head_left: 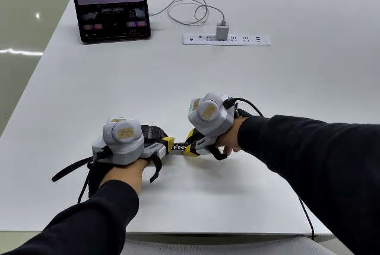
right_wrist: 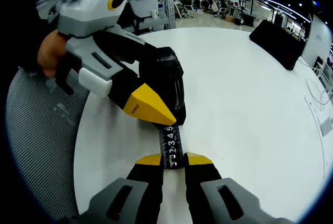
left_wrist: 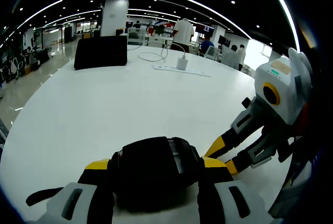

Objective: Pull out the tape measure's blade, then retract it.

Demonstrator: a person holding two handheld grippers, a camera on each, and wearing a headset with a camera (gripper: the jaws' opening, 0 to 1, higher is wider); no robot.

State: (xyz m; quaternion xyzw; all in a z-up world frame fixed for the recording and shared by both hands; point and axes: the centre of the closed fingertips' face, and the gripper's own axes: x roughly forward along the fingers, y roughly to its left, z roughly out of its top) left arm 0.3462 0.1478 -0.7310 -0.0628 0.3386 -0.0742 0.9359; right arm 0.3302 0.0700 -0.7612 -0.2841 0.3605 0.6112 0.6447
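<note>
A black tape measure case rests on the white table, and my left gripper is shut on it, yellow tips at either side. In the head view the case sits just right of my left gripper. A short length of black blade with white numerals runs out of the case. My right gripper is shut on the blade's end. My right gripper stands close to the left one, and a bit of blade shows between them.
A tablet stands at the far left of the table. A white power strip with a charger and looped cable lies at the far middle. The case's black strap trails left near the front edge. A mesh chair is below.
</note>
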